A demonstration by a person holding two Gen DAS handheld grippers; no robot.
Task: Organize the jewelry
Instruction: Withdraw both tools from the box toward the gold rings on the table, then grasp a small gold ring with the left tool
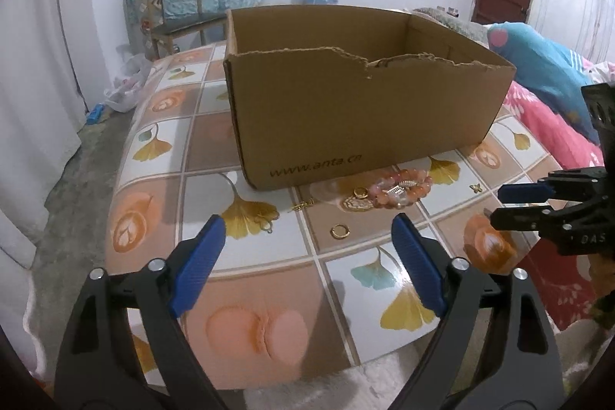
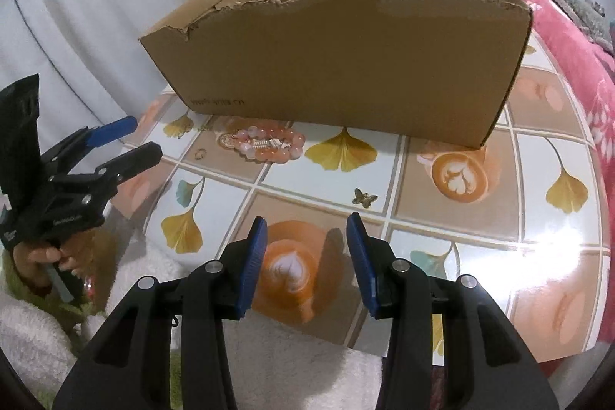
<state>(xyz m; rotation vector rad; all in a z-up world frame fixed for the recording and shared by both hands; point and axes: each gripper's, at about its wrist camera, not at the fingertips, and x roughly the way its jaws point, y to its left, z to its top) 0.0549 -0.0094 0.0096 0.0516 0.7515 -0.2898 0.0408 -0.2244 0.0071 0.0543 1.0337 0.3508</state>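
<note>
Presently, the left gripper (image 1: pixel 307 229) hovers above the table (image 1: pixel 269 275) with its jaws spread wide and nothing between them, in my judgement lined up toward the gold hoop ring (image 1: pixel 339 230) just ahead. The right gripper (image 2: pixel 306 229) is parted less widely, also holds nothing, and points toward the small butterfly charm (image 2: pixel 364 196). Beyond both, the pink bead bracelet (image 1: pixel 399 193) lies against the foot of the cardboard box (image 1: pixel 361 110), with a hair clip (image 1: pixel 399 188) resting on it and 1 gold ring (image 1: pixel 360 192) and a chain piece (image 1: pixel 303 205) beside it. No jewelry appears inside the box, its floor being hidden; sorting looks barely begun.
</note>
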